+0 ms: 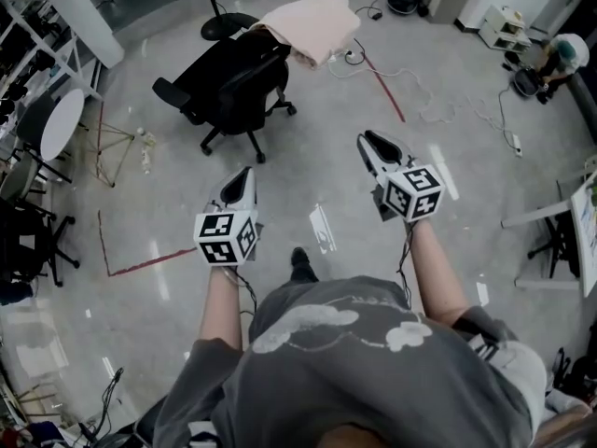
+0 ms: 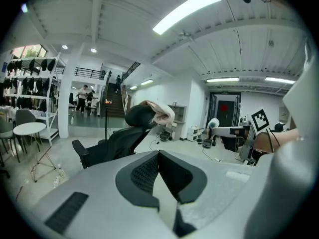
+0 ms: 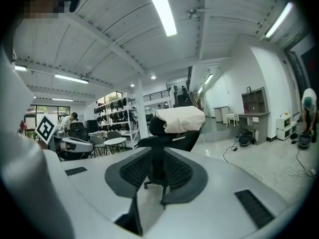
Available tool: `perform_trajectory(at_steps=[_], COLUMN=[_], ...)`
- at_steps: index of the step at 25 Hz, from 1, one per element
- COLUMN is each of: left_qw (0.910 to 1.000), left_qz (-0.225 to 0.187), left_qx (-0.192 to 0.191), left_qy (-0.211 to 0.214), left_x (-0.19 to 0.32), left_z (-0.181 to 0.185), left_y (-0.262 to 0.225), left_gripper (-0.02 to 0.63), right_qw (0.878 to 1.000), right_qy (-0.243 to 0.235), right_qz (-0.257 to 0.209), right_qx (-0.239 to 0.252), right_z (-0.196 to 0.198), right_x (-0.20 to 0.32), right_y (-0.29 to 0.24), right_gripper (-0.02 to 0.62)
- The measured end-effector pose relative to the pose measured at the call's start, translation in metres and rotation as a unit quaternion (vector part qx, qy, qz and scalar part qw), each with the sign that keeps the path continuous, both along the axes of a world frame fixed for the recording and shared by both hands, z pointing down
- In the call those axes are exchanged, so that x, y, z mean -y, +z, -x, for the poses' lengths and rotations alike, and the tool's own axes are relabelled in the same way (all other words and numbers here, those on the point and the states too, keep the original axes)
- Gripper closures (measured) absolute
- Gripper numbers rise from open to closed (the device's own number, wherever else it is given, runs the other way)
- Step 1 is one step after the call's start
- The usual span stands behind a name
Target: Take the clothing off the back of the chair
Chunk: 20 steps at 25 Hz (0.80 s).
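Stands on a grey floor (image 1: 317, 180) with both arms stretched forward, a gripper in each hand, a marker cube on top of each. Holds the left gripper (image 1: 245, 177) with jaws together, tips meeting in a point, nothing caught between the pads. Holds the right gripper (image 1: 372, 142) with jaws a narrow slit apart, nothing between the pads, only the far chair showing through the gap in the right gripper view. Points both grippers toward a black chair (image 1: 233, 82) on castors, well ahead and well apart from either gripper, nearer the left one's line in the head view. Carries the clothing (image 1: 312, 21), pale and cream-pink, on the top edge of its back: draped over the headrest, hanging down both sides, one fold spilling lower behind. Touches neither gripper. Shows the same pale bundle capping the headrest in the right gripper view, and seen from the side in the left gripper view, with the black seat and armrest reaching out to the left below it. Leaves a red tape line (image 1: 384, 90) and a white cable on the floor just right of the chair, and a round white table (image 1: 58, 124) near the floor's left edge.
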<state>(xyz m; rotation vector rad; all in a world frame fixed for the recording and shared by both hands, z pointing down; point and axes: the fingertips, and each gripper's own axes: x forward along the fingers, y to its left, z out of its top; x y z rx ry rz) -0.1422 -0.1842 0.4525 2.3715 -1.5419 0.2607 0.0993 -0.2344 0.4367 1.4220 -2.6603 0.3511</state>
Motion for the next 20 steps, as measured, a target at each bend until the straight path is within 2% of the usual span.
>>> perform_trajectory(at_steps=[5, 9, 11, 15, 20], left_qw=[0.9998, 0.9994, 0.9991, 0.9988, 0.9984], left_qz=[-0.003, -0.001, -0.003, -0.008, -0.009], left_qx=[-0.012, -0.018, -0.023, -0.024, -0.032], left_qy=[0.014, 0.028, 0.034, 0.041, 0.045], left_x=[0.047, 0.077, 0.088, 0.107, 0.121], left_z=[0.014, 0.027, 0.033, 0.041, 0.045], left_y=[0.001, 0.005, 0.005, 0.007, 0.004], left_gripper=[0.606, 0.606, 0.606, 0.606, 0.606], right_qw=[1.0, 0.999, 0.998, 0.996, 0.995], right_qy=[0.001, 0.026, 0.038, 0.077, 0.09], right_qz=[0.001, 0.01, 0.013, 0.009, 0.018], right_qx=[0.01, 0.038, 0.045, 0.04, 0.029], right_z=[0.023, 0.036, 0.041, 0.038, 0.036], right_x=[0.046, 0.082, 0.094, 0.11, 0.123], right_y=[-0.005, -0.005, -0.005, -0.003, -0.002], right_gripper=[0.403, 0.243, 0.198, 0.16, 0.15])
